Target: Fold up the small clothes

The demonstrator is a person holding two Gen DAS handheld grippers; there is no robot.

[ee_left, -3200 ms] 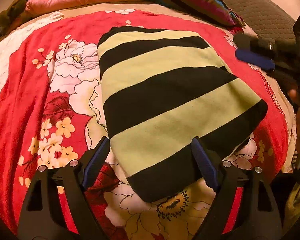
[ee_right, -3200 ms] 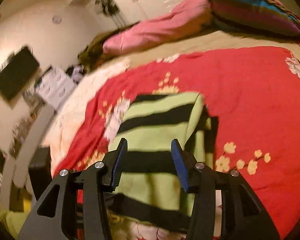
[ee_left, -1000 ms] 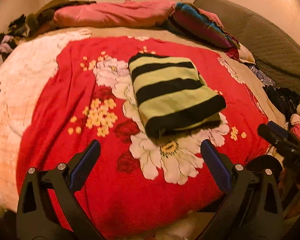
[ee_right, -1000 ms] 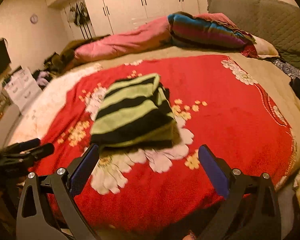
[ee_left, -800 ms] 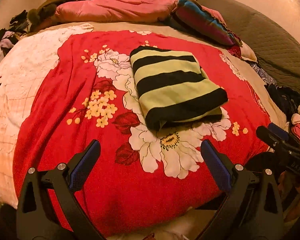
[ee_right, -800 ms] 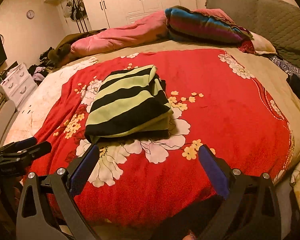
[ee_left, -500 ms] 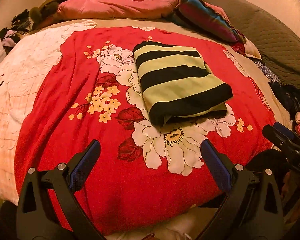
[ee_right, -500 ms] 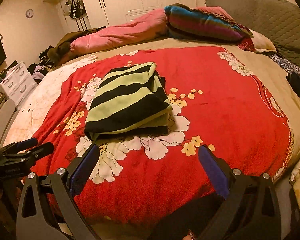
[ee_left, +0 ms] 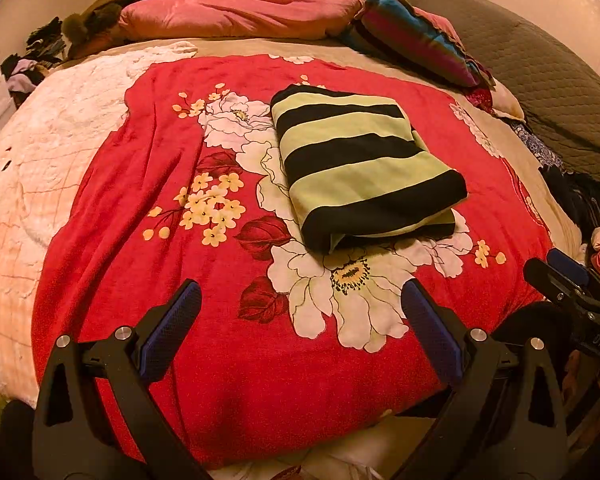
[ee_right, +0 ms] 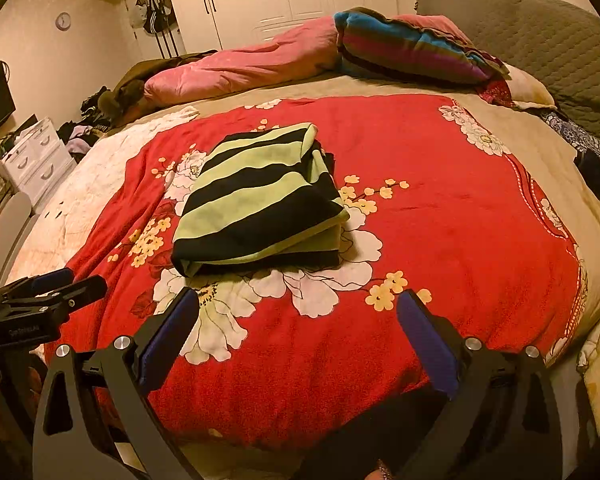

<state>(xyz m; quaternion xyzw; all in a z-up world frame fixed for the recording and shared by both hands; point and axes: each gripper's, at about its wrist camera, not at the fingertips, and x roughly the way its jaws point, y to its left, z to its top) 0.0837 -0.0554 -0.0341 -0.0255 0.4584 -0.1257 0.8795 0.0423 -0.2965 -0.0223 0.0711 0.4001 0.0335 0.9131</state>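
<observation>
A folded green-and-black striped garment (ee_left: pixel 360 164) lies on the red floral blanket (ee_left: pixel 140 184) covering the bed. The left gripper (ee_left: pixel 300 320) and right gripper (ee_right: pixel 296 324) hover near the bed's edge, well apart from it. Both have their fingers spread wide, holding nothing.

Legible text is scant. In left wrist view, right gripper (ee_left: pixel 556 270) body at the frame's right edge carries small pale lettering, approx. "DAS" plus a further char. that is cut off and unclear. In right wrist view, left gripper (ee_right: pixel 70 282) body at the left edge carries one line of small pale print, too blurred to read. Wall clock (ee_right: pixel 63 21): face too small, no numerals readable. No other labels, brands or signs legible on bedding or furniture.
</observation>
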